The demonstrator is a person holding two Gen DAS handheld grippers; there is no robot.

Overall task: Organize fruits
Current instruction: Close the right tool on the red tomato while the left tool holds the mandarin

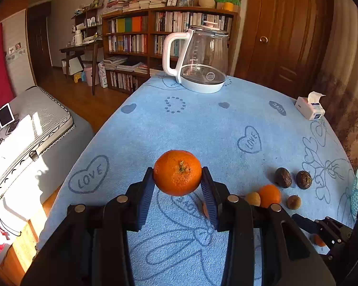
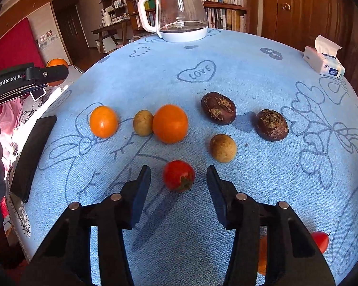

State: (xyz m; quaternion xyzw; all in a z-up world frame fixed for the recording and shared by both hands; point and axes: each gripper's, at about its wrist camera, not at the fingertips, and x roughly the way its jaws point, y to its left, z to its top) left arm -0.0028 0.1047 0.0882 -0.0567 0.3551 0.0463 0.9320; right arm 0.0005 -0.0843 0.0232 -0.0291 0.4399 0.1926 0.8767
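Observation:
My left gripper (image 1: 178, 175) is shut on a large orange (image 1: 177, 172) and holds it above the blue tablecloth (image 1: 191, 124). My right gripper (image 2: 178, 170) is open, and a small red tomato (image 2: 178, 176) lies on the cloth between its fingers with gaps on both sides. Beyond it lie two oranges (image 2: 103, 121) (image 2: 170, 124), two small tan fruits (image 2: 143, 122) (image 2: 223, 147) and two dark brown fruits (image 2: 218, 108) (image 2: 272, 125). A second red tomato (image 2: 321, 240) shows partly behind the right finger. In the right wrist view the left gripper (image 2: 47, 71) is at the far left.
A glass kettle with a white handle (image 1: 198, 59) stands at the table's far edge. A tissue box (image 1: 309, 108) sits at the far right edge. A flat black object (image 2: 33, 157) lies at the table's left edge. A bed (image 1: 23, 124) stands beside the table on the left.

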